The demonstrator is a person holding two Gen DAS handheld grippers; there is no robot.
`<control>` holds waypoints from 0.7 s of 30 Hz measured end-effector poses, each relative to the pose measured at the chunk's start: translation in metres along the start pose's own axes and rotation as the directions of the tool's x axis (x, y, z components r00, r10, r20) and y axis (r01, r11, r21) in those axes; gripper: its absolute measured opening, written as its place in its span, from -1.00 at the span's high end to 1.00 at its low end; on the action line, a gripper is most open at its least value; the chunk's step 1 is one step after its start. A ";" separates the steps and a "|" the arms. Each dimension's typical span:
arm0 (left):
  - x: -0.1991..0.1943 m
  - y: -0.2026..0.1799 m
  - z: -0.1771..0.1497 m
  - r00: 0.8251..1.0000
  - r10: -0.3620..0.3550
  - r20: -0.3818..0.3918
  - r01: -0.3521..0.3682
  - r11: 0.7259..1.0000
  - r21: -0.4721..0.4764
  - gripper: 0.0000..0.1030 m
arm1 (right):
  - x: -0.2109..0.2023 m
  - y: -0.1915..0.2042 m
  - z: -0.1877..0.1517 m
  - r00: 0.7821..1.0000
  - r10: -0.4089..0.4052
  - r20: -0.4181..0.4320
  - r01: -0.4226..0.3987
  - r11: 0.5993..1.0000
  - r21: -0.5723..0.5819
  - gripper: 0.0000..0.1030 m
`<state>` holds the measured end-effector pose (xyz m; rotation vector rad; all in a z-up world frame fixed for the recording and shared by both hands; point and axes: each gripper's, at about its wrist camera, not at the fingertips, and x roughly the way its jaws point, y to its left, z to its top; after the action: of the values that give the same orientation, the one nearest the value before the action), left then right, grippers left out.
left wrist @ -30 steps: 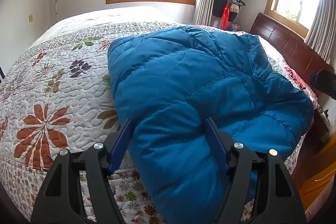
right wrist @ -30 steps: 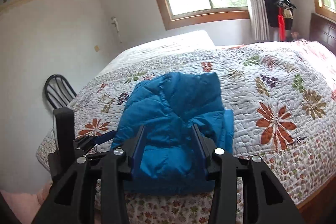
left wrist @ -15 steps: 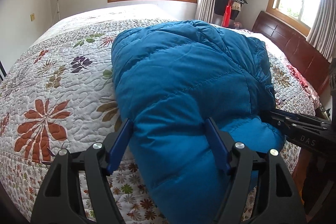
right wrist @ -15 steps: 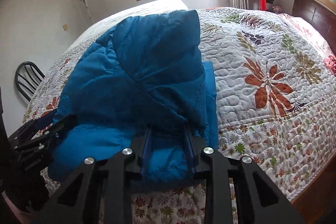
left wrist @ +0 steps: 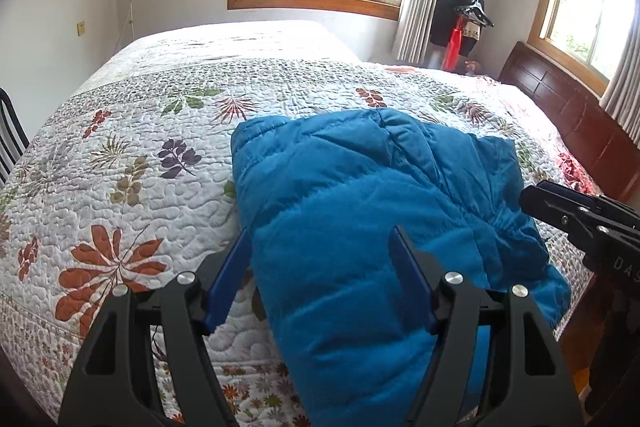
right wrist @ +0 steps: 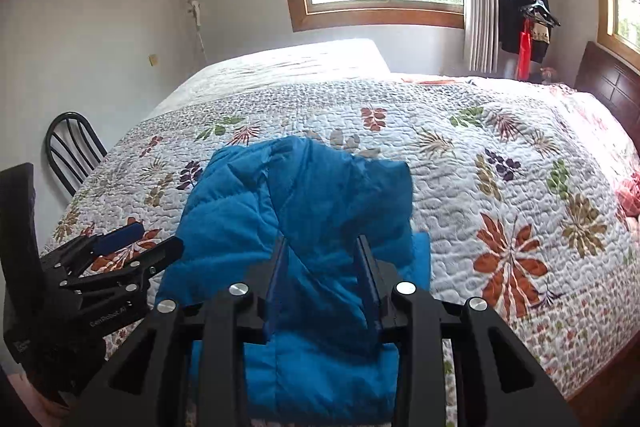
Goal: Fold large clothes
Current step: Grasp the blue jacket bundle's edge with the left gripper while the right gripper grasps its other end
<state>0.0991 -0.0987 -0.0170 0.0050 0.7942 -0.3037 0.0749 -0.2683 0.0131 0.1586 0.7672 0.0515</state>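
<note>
Lying folded on the floral quilt [left wrist: 168, 131] of the bed, the blue padded jacket [left wrist: 360, 211] sits near the front edge, and a part of it hangs a little over that edge. The left gripper [left wrist: 320, 267] is above the near end of the jacket with its jaws wide apart; the blue pads [left wrist: 408, 279] do not press the fabric. The right gripper [right wrist: 322, 275] is over the other near corner, its jaws are opening, and jacket fabric is between them but I cannot see the pads squeezing it. In the right wrist view the left gripper [right wrist: 132, 247] shows at the left side, beside the jacket, and a black chair [right wrist: 72, 147] stands by the wall
</note>
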 end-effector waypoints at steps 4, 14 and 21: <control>0.023 -0.005 0.010 0.999 0.005 -0.049 -0.004 1.000 0.009 -0.34 | 0.036 -0.008 0.017 0.998 0.003 -0.062 -0.002 1.000 0.026 0.33; 0.062 -0.006 -0.001 0.993 -0.061 -0.102 0.064 0.998 0.026 -0.38 | 0.104 -0.064 -0.007 0.975 0.116 -0.188 -0.074 0.973 0.217 0.51; 0.073 -0.002 0.001 0.988 -0.079 -0.136 0.081 0.997 0.015 -0.39 | 0.110 -0.069 -0.010 0.971 0.141 -0.194 -0.087 0.961 0.263 0.56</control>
<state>0.1477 -0.1202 -0.0671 0.0133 0.9272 -0.3908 0.1467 -0.3241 -0.0810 0.4465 0.9762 0.0818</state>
